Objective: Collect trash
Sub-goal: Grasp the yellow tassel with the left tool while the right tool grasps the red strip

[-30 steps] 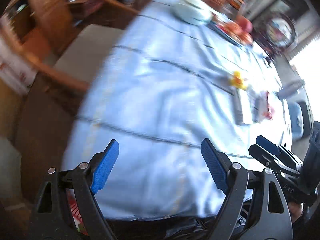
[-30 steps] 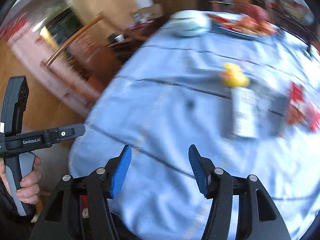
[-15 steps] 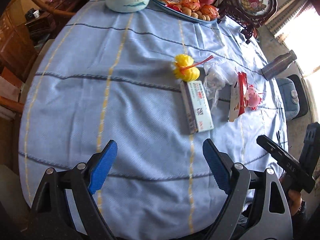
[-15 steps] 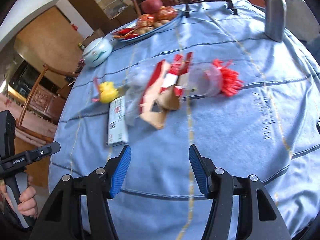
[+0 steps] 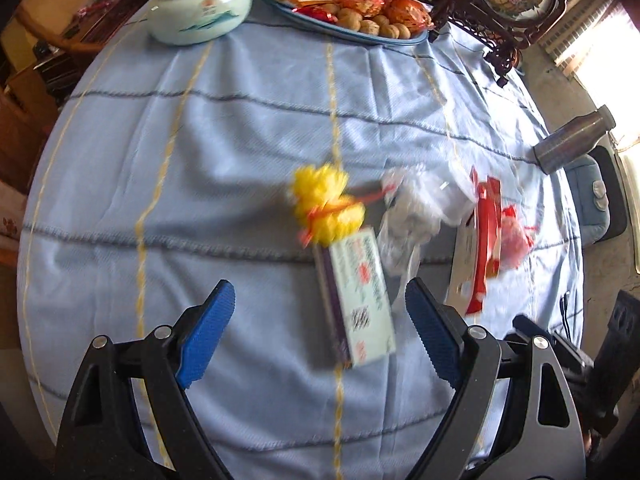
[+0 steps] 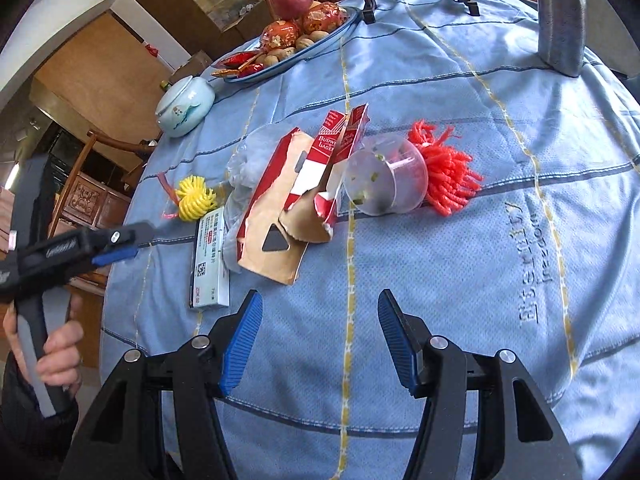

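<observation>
Blue-clothed surface (image 6: 460,280), trash clustered mid-cloth: flat box (image 5: 360,296), torn carton (image 6: 288,200), plastic cup (image 6: 384,180). Left claw (image 5: 320,336) and right claw (image 6: 320,340) both spread, empty. Approach box low, straddle narrow sides.

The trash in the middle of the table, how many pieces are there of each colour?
Yellow: 1, the yellow pom-pom.
Red: 2, the torn red carton and the red tassel.
White: 1, the flat white box.
Clear: 2, the plastic bag and the plastic cup.
Total: 6.
</observation>
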`<state>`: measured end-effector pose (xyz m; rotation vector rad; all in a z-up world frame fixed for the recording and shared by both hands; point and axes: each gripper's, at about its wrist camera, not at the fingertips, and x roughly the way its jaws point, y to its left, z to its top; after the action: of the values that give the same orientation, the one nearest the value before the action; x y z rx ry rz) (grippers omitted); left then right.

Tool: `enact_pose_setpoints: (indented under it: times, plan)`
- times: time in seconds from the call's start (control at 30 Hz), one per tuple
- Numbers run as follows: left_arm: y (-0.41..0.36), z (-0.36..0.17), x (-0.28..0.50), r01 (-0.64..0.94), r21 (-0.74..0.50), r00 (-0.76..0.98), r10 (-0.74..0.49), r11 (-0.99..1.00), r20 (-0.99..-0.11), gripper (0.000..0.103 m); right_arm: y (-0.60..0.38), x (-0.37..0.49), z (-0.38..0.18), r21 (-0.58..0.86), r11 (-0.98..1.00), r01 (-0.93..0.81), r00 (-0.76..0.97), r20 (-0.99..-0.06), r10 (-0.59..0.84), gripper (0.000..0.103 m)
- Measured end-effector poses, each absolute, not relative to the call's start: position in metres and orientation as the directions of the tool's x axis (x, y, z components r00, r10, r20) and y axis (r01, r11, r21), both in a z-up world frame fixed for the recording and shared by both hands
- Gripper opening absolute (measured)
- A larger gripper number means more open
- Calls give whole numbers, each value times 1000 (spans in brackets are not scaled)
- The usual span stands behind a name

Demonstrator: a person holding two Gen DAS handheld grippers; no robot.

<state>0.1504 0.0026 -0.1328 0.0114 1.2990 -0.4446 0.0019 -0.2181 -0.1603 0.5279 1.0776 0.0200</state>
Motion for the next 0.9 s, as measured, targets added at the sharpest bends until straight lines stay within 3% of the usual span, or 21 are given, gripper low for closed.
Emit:
enact_pose_setpoints:
  times: [0.17, 0.27, 0.4, 0.53, 0.67, 0.9]
  plan:
    - [-19, -147, 180, 322, -224, 190, -295, 920, -936, 83, -212, 6, -161, 418, 883, 213, 471, -836, 282, 60]
    - [-25, -160, 196, 307, -218, 176, -280, 927, -944, 75, -206, 6, -159, 401, 896, 189, 466, -840, 278, 60]
    - [-26, -173, 202, 303, -234, 132, -283, 924, -950, 41, -195, 6, -155, 387, 909, 153, 465, -840, 280, 60]
    - [-13, -159, 191, 307, -232, 173, -294, 923, -940, 39, -182, 15, -152, 397, 912, 104, 464, -830, 308, 58]
    - [9, -138, 179, 284, -255, 204, -318, 924, -926, 39, -165, 29, -154, 413, 908, 65, 456, -822, 341, 44]
    - [38, -122, 163, 256, -248, 237, -309, 934, -921, 39, -162, 52, -169, 344, 923, 174, 469, -853, 229, 40]
